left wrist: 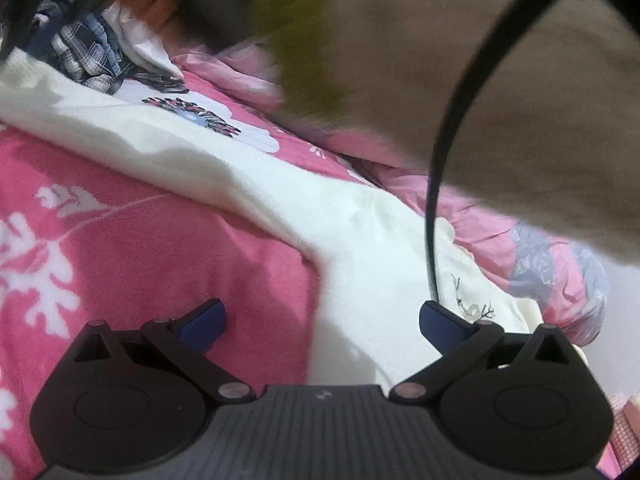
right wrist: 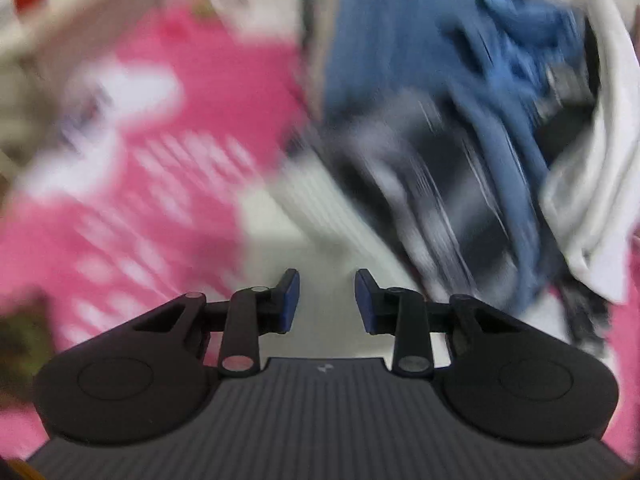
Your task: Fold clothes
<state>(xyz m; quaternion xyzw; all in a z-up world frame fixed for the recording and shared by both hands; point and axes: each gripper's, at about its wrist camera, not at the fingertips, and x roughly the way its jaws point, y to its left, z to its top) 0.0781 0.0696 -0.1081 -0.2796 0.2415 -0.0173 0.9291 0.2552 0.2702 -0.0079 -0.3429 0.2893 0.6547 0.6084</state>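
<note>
Left tongs (left wrist: 322, 322) spread wide at six o'clock, blue pads (left wrist: 208, 320) well apart, nothing pinched. Beneath and between them, a cream-white garment (left wrist: 280, 192) draped in a long band from nine o'clock down toward five, lying over a pink floral blanket (left wrist: 160, 248). Small dark embroidery on the cream cloth just beside the right pad. Up at eleven o'clock, a heap of plaid and blue clothes (left wrist: 86, 52) with a white piece tucked against it. Filling one to three o'clock, a blurred tan sleeve (left wrist: 500, 100), with a black cable (left wrist: 436, 184) curving down across it to the right pad. Crumpled pink quilt (left wrist: 552, 268) at four o'clock.

Over to the right wrist view, heavily smeared. Right tongs (right wrist: 327, 300) partly apart at six o'clock, a narrow gap between the blue pads, gripping nothing. Pale cream cloth (right wrist: 320, 216) straight beneath the gap. Blue garment (right wrist: 440, 40) at one o'clock, dark striped cloth just below it, white cloth (right wrist: 592, 180) hanging at three o'clock. Pink patterned bedding (right wrist: 140, 160) across nine to eleven o'clock.
</note>
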